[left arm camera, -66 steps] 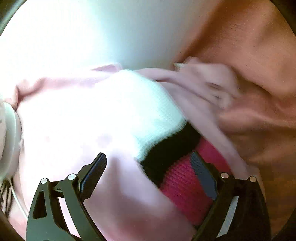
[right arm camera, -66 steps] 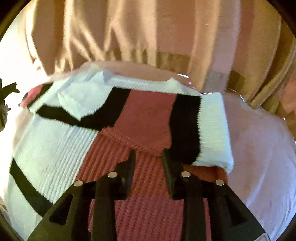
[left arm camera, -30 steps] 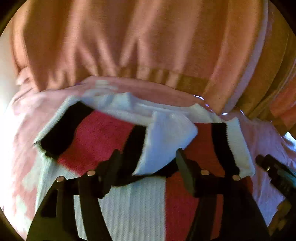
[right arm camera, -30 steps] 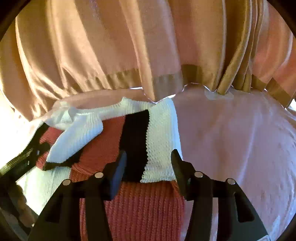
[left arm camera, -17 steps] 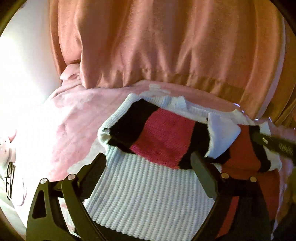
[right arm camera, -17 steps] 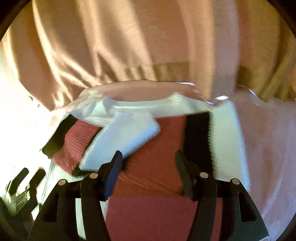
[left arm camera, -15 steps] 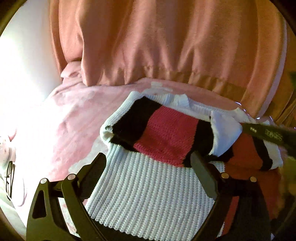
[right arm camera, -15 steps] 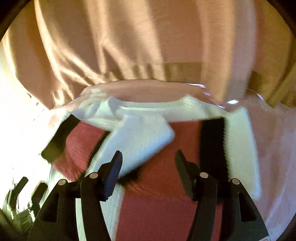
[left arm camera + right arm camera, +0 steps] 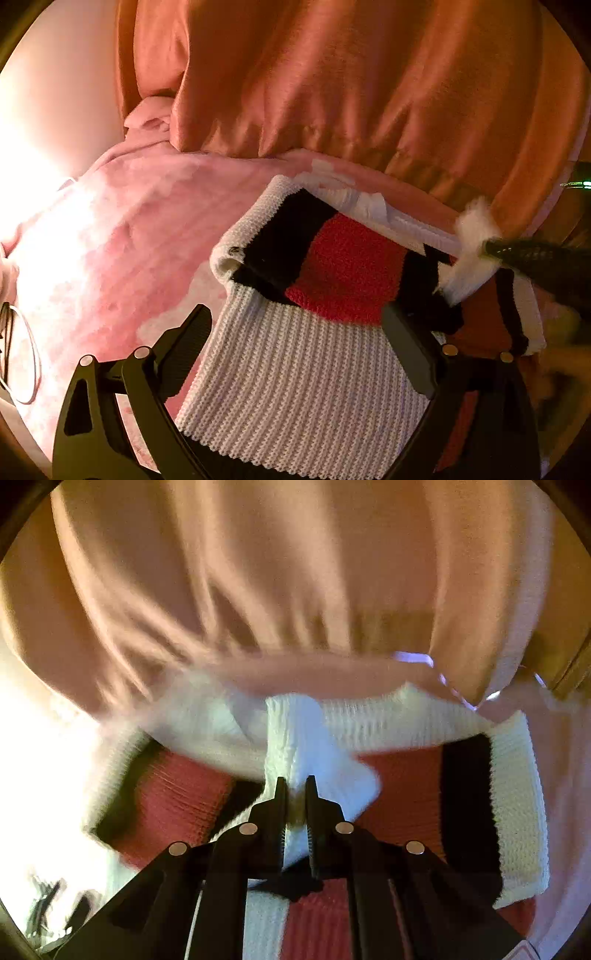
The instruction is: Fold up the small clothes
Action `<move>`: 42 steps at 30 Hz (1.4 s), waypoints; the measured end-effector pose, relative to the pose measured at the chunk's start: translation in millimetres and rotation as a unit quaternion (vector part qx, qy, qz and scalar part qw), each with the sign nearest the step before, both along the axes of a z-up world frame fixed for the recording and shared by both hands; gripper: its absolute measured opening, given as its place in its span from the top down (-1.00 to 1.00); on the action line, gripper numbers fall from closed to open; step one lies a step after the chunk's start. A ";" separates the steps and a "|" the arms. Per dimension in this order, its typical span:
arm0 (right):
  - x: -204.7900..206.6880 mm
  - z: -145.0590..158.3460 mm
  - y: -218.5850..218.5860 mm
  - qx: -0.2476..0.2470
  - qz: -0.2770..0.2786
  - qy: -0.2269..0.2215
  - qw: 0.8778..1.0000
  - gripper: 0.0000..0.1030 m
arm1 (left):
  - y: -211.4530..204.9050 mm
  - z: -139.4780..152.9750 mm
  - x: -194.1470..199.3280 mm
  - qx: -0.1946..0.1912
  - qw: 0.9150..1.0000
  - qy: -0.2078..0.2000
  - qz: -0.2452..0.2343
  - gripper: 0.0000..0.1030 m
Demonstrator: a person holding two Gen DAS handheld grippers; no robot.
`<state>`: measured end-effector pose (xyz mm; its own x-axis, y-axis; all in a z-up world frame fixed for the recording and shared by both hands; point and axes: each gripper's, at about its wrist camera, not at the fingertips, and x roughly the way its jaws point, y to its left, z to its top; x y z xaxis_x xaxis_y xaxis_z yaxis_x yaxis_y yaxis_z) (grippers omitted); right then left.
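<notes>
So, sweater [image 9: 314, 354] lies flat on the pink blanket [image 9: 122, 258], neck end toward the orange drape [image 9: 351, 85], body toward the grippers; looks laid out that way so the sleeves can be tucked across the chest before the body gets folded. Right gripper [image 9: 295, 786] has just been closing and its jaws now pinch the white cuff [image 9: 310, 746] of the sleeve lying over the red and black panels, fabric bunched between the pads, nearly fully closed. In the left view the same cuff [image 9: 469, 251] is lifted a bit off the knit by the right gripper's tip. My guess: it's gripping there to drag the sleeve to a better line. Left gripper [image 9: 295, 325] has just been opening, jaws now spread wide with the white ribbed body showing between them, pads on nothing, so it holds nothing. Both grippers point steeply down and forward at the sweater, left one over its left half, right one near centre. Right view is motion-blurred, so finer detail of the fold is unclear.
</notes>
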<state>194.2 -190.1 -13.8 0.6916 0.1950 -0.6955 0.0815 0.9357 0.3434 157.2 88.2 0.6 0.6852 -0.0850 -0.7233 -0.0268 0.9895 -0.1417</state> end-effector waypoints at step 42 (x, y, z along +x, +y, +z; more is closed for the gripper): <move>-21.4 -66.9 -128.1 -0.045 -0.035 0.086 0.995 0.86 | -13.2 -29.2 48.3 -0.157 0.985 0.073 0.003 -0.77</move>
<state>172.8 -318.1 -80.7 0.5712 0.0814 -0.8168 0.1977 0.9521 0.2332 205.5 74.9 -28.6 0.5777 -0.3158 -0.7527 -0.0761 0.8973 -0.4348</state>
